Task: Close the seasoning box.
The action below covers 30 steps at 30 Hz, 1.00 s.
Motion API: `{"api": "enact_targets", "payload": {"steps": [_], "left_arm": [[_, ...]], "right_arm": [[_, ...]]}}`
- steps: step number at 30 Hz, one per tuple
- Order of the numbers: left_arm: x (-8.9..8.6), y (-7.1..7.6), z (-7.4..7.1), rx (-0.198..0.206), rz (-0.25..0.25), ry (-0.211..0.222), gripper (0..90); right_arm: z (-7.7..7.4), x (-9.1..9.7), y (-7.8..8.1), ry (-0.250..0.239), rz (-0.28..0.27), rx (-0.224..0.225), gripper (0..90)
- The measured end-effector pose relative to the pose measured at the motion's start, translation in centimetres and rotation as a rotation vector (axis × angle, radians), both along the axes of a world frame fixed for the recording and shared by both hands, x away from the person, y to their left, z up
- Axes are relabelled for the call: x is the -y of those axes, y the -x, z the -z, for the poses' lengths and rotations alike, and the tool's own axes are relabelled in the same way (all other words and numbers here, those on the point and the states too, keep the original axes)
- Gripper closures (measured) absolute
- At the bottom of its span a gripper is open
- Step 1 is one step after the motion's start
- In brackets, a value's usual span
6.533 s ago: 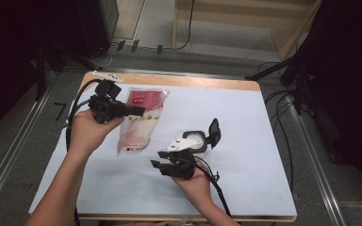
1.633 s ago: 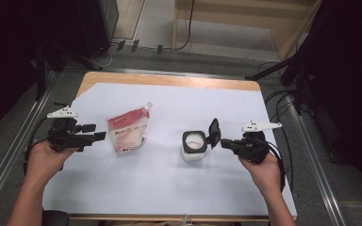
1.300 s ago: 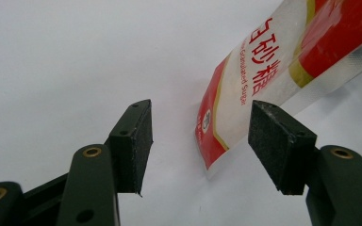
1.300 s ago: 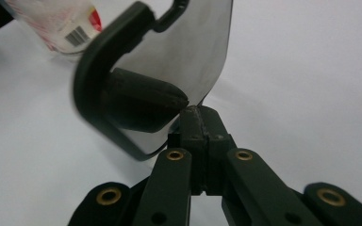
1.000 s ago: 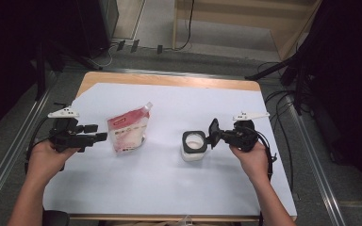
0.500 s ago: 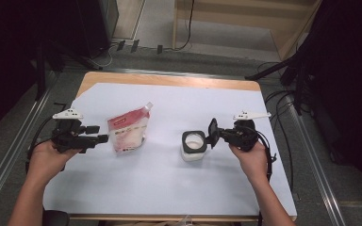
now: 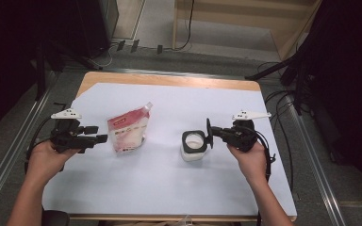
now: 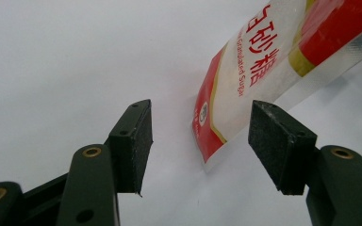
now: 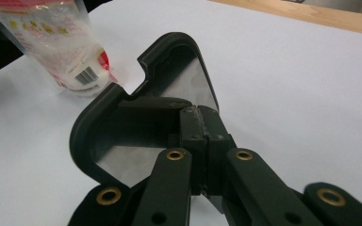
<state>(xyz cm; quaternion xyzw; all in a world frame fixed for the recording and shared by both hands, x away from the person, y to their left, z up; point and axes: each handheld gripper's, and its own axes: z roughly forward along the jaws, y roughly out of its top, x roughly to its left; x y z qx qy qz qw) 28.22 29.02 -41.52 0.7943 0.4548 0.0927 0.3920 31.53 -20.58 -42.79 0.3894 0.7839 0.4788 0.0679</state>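
Observation:
A red-and-white sugar pouch (image 7: 127,132) lies on the white sheet, left of centre. My left gripper (image 7: 96,133) hovers just left of it, open; the pouch's lower corner (image 8: 264,70) shows beyond the gap between the pads (image 8: 202,110), untouched. A white square container (image 7: 193,147) stands right of centre with its black hinged lid (image 7: 209,133) flipped upright. My right gripper (image 7: 215,133) comes in level from the right, shut on that lid's edge. In the right gripper view the jaws (image 9: 200,113) pinch the dark lid frame (image 9: 99,127), and the pouch (image 9: 61,47) lies farther off.
The white sheet (image 7: 169,188) covers a wooden table whose bare back edge (image 7: 169,79) shows. Metal rails run along both sides on the floor, and cables lie at the right (image 7: 283,99). A wooden frame (image 7: 245,19) stands beyond the table.
About a second and a half ago the right gripper was farther right; it moved left to the lid. Over the last second nothing has visibly shifted. The left gripper stays beside the pouch.

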Motion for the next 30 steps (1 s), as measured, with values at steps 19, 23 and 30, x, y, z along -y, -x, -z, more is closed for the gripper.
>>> {"api": "enact_targets", "payload": {"steps": [19,23,30], "left_arm": [[0.0,-0.1,0.2,-0.014,0.006,-0.015,40.7],[0.1,-0.1,0.3,-0.017,0.007,-0.020,40.7],[0.2,-0.1,0.3,-0.017,0.013,-0.021,40.5]], "right_arm": [[0.7,-2.4,0.5,0.060,-0.060,-0.013,90.0],[1.0,-2.9,0.5,0.071,-0.075,-0.022,90.0],[1.2,-3.7,0.7,0.087,-0.099,-0.017,90.0]]}}
